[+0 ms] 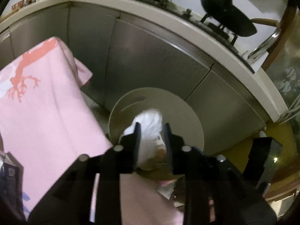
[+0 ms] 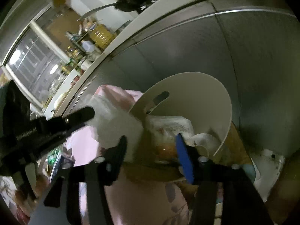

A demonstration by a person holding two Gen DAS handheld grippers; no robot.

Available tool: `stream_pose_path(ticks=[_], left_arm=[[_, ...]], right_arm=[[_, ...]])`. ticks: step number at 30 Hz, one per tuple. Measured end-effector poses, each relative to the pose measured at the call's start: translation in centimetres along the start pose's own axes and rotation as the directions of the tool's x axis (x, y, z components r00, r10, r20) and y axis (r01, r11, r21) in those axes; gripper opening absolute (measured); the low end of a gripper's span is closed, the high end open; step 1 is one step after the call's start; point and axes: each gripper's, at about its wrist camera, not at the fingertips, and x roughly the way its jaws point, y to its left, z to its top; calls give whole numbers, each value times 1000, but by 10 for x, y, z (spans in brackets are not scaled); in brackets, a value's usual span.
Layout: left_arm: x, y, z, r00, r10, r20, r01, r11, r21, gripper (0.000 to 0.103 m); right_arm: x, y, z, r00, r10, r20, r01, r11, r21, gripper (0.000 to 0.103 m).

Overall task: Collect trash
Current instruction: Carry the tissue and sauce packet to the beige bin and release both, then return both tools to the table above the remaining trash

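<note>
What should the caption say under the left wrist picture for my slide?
The left tool reaches over a round cream bin with crumpled white trash between its fingers, beside a pink cloth.

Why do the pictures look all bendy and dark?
Left wrist view: the fisheye lens bends the counter edge into a curve; corners go black; the pink cloth smears slightly. Right wrist view: dim, the white bin lid shadowed, the left gripper blurred.

Both wrist views close, angled down; share bin [image 1: 157, 103].
</note>
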Motion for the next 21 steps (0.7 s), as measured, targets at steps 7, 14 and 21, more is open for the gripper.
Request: stream_pose_path(ticks=[7, 14, 21], left_arm=[[-44, 14, -15, 995, 33, 89, -32, 999, -3, 30], [-118, 46, -55, 972, 149, 182, -147, 989, -29, 30], [-189, 85, -107, 906, 351, 235, -336, 936, -101, 30]], right_arm=[[-29, 9, -16, 998, 23, 57, -22, 1000, -15, 59], [-49, 48, -45, 995, 79, 65, -74, 994, -75, 59], [-53, 104, -79, 989, 148, -3, -147, 979, -144, 59]])
